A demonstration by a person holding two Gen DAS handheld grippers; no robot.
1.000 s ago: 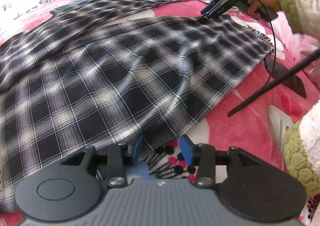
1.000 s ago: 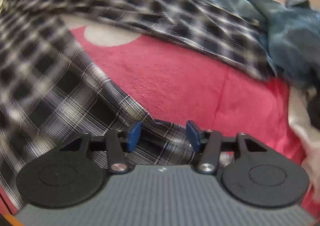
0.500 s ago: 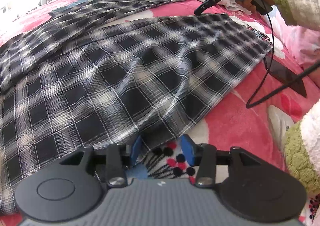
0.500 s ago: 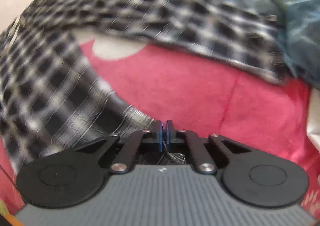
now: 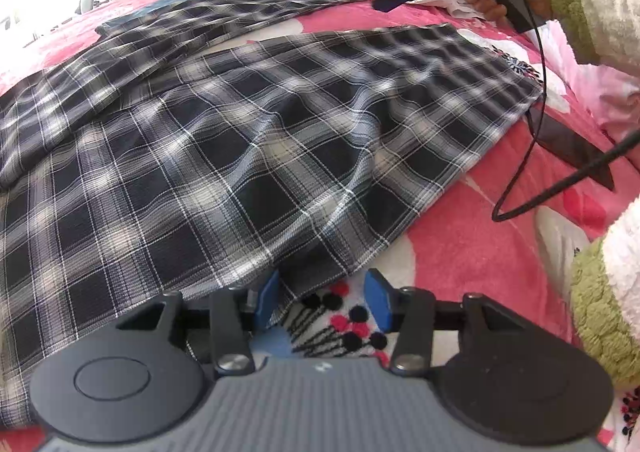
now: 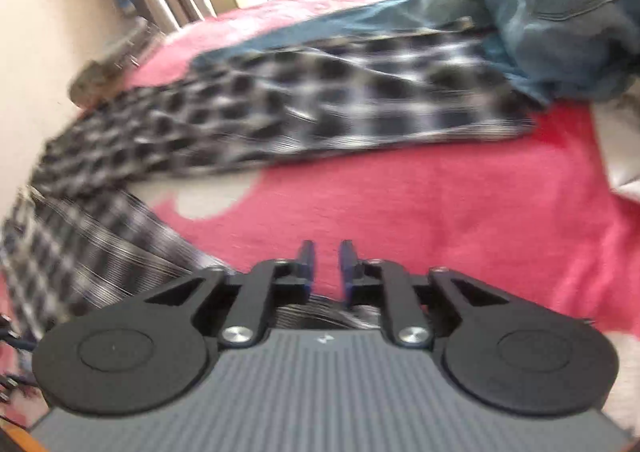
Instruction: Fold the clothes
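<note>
Barely begun: plaid garment [image 5: 248, 140] lies spread flat, unfolded, on the pink bed [image 5: 472, 248]; left tongs [image 5: 322, 302] gape wide at its near hem, right tongs [image 6: 325, 266] narrow, seemingly empty, every fold left.

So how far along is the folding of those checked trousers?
Barely begun. The black-and-white plaid trousers lie spread flat, unfolded, on the pink blanket. The left gripper sits open at their near hem; the right gripper is open, holding nothing. All folds remain, and the blue denim pile waits.
</note>
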